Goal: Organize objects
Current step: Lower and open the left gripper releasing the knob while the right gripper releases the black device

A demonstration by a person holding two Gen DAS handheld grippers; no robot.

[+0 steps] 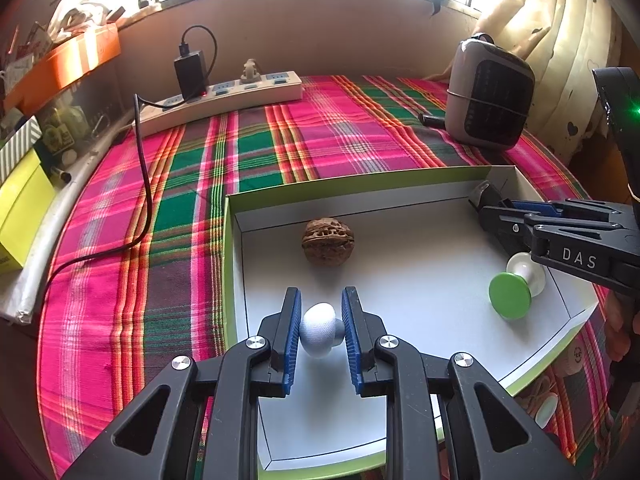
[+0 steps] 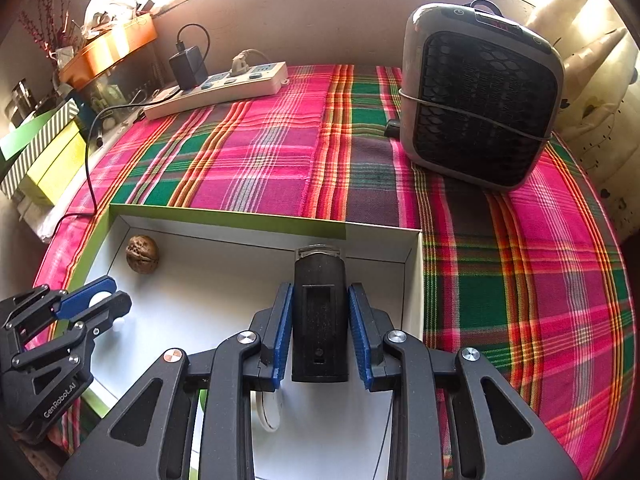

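A shallow white box with a green rim [image 1: 340, 185] lies on the plaid cloth; it also shows in the right wrist view [image 2: 224, 216]. My left gripper [image 1: 320, 312] is shut on a small silver-white knob [image 1: 320, 330] just above the box floor. My right gripper [image 2: 320, 300] is shut on a black rectangular device [image 2: 320, 320] over the box's far right corner; the gripper also shows in the left wrist view [image 1: 496, 208]. A walnut [image 1: 328, 242] rests near the box's back wall. A green-capped white knob [image 1: 514, 290] lies at the box's right side.
A grey heater [image 2: 480, 96] stands at the back right of the cloth. A white power strip [image 1: 224, 94] with a black charger and cable lies at the back left. Yellow and striped boxes [image 1: 20, 208] sit off the table's left edge. Curtains hang at the right.
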